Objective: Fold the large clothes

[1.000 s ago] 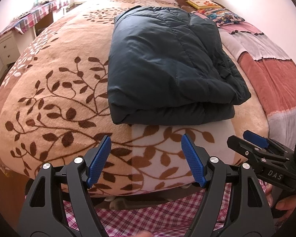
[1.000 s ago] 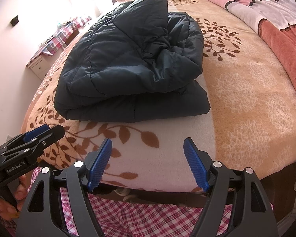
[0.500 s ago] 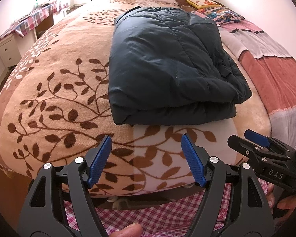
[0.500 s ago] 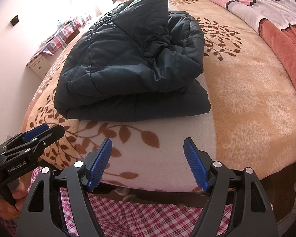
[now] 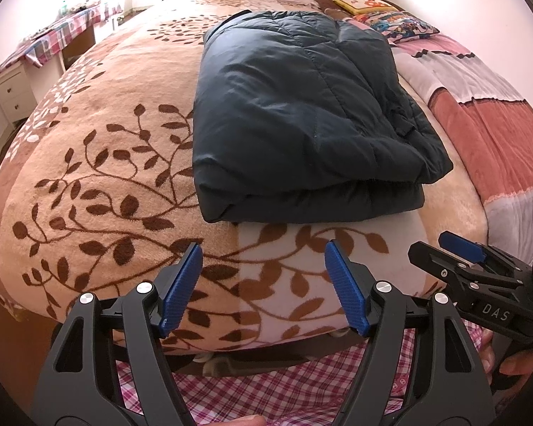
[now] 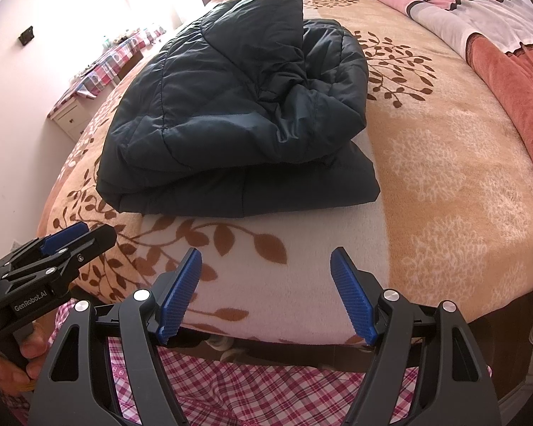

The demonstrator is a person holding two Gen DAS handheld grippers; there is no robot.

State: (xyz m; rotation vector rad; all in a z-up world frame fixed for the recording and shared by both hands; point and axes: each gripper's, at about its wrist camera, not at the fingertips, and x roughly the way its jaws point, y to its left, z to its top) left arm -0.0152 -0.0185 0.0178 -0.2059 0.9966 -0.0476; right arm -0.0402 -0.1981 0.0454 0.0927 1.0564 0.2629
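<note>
A dark blue-green puffy jacket [image 5: 302, 117] lies folded in layers on the bed, its folded edge facing me; it also shows in the right wrist view [image 6: 238, 120]. My left gripper [image 5: 263, 285] is open and empty, held off the bed's foot, short of the jacket. My right gripper [image 6: 264, 291] is open and empty, also back from the jacket near the bed's front edge. The right gripper [image 5: 465, 262] shows at the right of the left wrist view, and the left gripper [image 6: 71, 241] at the left of the right wrist view.
The bed carries a beige blanket with brown leaf print [image 5: 99, 191]. A pink and rust striped quilt [image 5: 486, 113] and cartoon pillows [image 5: 398, 21] lie on the right side. A white nightstand with a checked cloth [image 5: 14, 81] stands to the left. Pink checked fabric [image 6: 266, 390] is below the grippers.
Both grippers stay open and nearly still. The left wrist view has shifted slightly, so the jacket sits a touch lower in it.
</note>
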